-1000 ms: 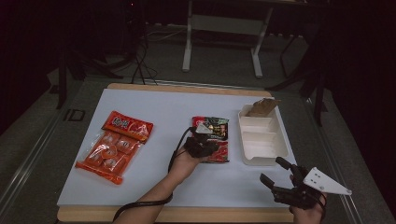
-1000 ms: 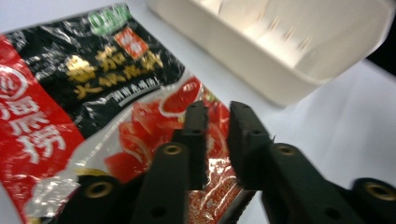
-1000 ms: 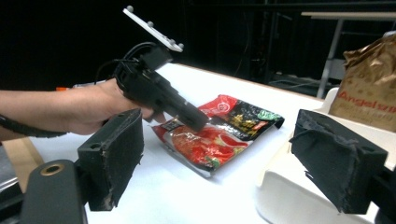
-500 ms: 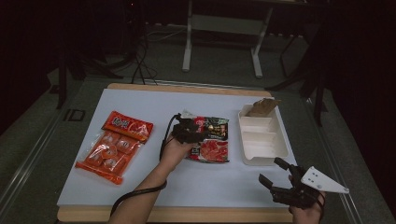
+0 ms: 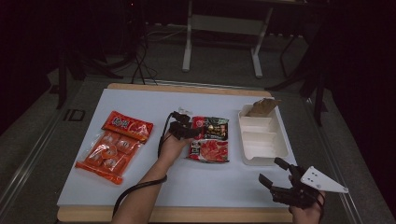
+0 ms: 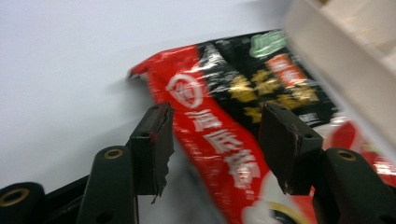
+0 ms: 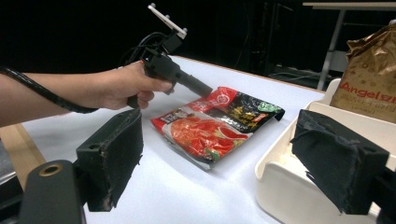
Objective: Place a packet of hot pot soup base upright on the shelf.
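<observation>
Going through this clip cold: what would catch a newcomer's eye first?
Probably the red-and-black food packet lying mid-table, with the left tongs at its upper left edge, jaws just opened and straddling that edge without pressing. To its right sits a white compartment tray with a brown bag at its far end. An orange snack pack lies at the left, and the right tongs hover open near the table's front right corner.

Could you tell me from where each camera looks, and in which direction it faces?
High view: above the near edge of the table, facing forward and down; both forearms enter from below.
Left gripper view: on the left gripper, looking along its open jaws at the red-and-black noodle packet.
Right gripper view: on the right gripper, facing across the table; the left hand shows.
All views share the noodle packet and the white tray.
</observation>
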`<state>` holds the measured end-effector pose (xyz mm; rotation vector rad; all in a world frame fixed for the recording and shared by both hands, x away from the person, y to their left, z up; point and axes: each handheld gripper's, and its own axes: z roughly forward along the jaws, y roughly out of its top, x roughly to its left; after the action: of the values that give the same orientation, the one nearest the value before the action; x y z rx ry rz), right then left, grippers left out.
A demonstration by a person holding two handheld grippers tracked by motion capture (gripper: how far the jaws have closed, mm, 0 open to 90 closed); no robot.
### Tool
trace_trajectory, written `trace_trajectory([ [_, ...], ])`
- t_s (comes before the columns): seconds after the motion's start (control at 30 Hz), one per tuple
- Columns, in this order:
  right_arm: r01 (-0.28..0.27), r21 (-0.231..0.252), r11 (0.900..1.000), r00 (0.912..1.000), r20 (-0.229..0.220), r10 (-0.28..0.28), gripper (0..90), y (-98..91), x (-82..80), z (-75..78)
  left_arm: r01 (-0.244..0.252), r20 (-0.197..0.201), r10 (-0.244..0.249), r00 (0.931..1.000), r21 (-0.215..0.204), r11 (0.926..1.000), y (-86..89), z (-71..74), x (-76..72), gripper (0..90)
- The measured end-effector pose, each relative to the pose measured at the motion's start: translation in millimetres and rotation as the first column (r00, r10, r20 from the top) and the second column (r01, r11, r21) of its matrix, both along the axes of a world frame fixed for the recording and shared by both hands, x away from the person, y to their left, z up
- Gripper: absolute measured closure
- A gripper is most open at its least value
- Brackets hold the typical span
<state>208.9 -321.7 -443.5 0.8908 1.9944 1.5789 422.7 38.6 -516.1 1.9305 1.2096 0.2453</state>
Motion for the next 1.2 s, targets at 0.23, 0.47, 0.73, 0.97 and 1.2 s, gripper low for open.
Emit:
trace_trajectory([
  [0.23,0.001,-0.007,1.0000,1.0000,-0.003,-0.001,16.0,1.2,-0.2,-0.5,-0.022,-0.096,0.021,0.9952,-0.010,0.9997,0.6,-13.2,16.0,45.2],
  [0.47,0.003,-0.005,1.0000,0.9999,-0.013,-0.003,16.0,-0.2,2.3,-2.4,0.017,-0.144,-0.018,0.9894,-0.011,0.9998,-6.1,-19.0,19.1,50.7],
  [0.73,-0.007,-0.008,0.9999,0.9999,-0.012,0.007,16.0,2.1,1.4,-1.4,-0.014,-0.186,0.049,0.9813,0.184,0.9829,-29.7,-7.4,21.8,68.5],
  [0.97,-0.014,-0.003,0.9999,0.9996,-0.025,0.014,16.0,2.5,2.7,-2.5,-0.036,-0.154,0.067,0.9858,0.198,0.9796,-30.0,-5.8,18.6,79.8],
  [1.2,-0.016,-0.006,0.9998,0.9996,-0.025,0.016,16.1,2.0,3.0,-3.2,-0.056,-0.103,0.071,0.9922,0.145,0.9878,-26.9,-3.8,14.7,87.9],
])
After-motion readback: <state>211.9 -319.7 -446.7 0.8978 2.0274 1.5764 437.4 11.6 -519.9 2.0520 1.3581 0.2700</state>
